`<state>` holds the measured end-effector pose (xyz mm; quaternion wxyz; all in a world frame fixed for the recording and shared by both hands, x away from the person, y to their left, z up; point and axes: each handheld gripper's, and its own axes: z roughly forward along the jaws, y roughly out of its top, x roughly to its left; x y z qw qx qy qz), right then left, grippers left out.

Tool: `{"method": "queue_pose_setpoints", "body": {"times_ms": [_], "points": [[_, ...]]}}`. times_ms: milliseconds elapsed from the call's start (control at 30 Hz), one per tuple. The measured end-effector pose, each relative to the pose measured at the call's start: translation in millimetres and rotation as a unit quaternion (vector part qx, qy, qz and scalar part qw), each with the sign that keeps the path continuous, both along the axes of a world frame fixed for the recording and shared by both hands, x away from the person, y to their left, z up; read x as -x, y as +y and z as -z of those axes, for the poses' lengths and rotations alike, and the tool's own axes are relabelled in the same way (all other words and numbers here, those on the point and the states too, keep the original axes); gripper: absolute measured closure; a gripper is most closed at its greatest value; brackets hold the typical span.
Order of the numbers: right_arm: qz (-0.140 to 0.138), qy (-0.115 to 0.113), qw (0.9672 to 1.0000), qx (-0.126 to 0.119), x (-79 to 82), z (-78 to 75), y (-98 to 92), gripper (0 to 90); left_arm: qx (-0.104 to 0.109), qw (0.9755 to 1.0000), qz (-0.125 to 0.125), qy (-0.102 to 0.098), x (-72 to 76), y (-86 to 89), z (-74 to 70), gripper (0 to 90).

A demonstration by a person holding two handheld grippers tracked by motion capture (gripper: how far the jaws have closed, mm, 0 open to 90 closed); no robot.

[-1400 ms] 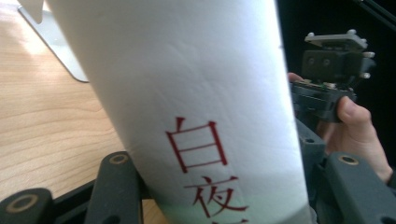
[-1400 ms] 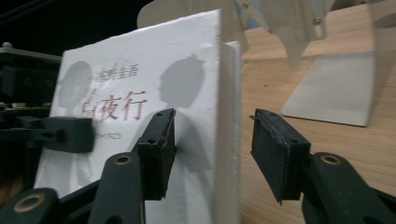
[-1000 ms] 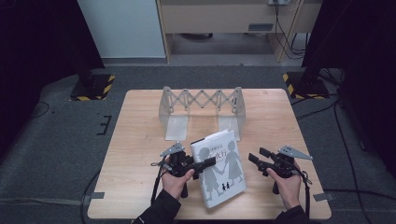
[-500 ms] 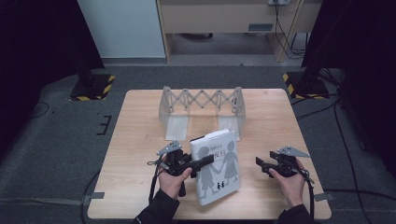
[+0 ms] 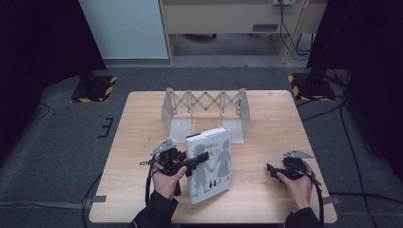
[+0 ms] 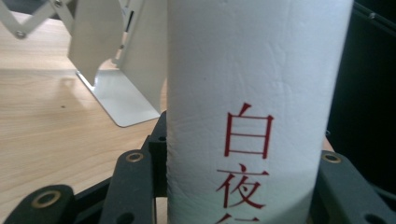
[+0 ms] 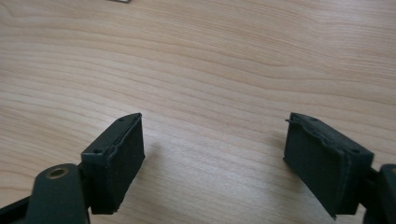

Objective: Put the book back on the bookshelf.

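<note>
Book: one white book (image 5: 209,164), lifted and tilted over the table's (image 5: 266,114) near middle, in front of the rack.
Rack: one expandable white book rack (image 5: 205,111), nothing in it.
Left gripper (image 5: 197,160): clamped on the book's spine.
Right gripper (image 5: 270,169): jaws just been opening, nothing between them, over bare wood near the right edge.

A light wooden table (image 5: 142,118) stands on dark grey carpet (image 5: 57,156). At twelve o'clock, a pale wall panel (image 5: 124,28) sits beside a beige cabinet (image 5: 223,16) with cables (image 5: 290,33) hanging. Black stands on yellow-black striped bases (image 5: 92,88) flank the table at ten and two o'clock. Dark curtains (image 5: 28,42) close both sides.
</note>
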<state>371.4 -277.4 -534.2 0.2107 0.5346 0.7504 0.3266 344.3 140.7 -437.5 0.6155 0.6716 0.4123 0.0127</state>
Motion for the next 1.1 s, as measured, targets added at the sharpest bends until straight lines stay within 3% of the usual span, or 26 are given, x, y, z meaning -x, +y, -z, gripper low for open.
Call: {"method": "queue_pose_setpoints", "body": {"times_ms": [200, 400, 533, 700, 867, 1100], "points": [[0.009, -0.010, 0.9998, 0.012, -1.3, 4.2, -1.7, 10.1, -0.017, 0.9995, -0.024, -0.012, -1.2, 12.3, -6.7, 52.3], [0.016, -0.003, 0.9998, 0.014, -3.1, 4.9, -2.5, 4.2, -0.022, 0.9986, -0.044, -0.018, -3.9, 26.6, -14.6, 52.3], [0.016, -0.004, 0.9998, 0.015, -3.4, 5.2, -2.6, 4.1, -0.041, 0.9969, -0.059, -0.034, -5.0, 33.5, -23.6, 52.3], [0.016, -0.003, 0.9998, 0.015, -3.4, 5.2, -2.7, 4.1, -0.031, 0.9959, -0.075, -0.040, -10.7, 46.8, -32.8, 52.3], [0.016, -0.003, 0.9998, 0.015, -3.4, 5.2, -2.6, 4.0, -0.051, 0.9925, -0.098, -0.053, -18.6, 55.9, -40.9, 52.3], [0.016, -0.003, 0.9998, 0.015, -3.4, 5.2, -2.6, 4.0, -0.042, 0.9908, -0.119, -0.047, -31.6, 68.6, -41.8, 52.3]]}}
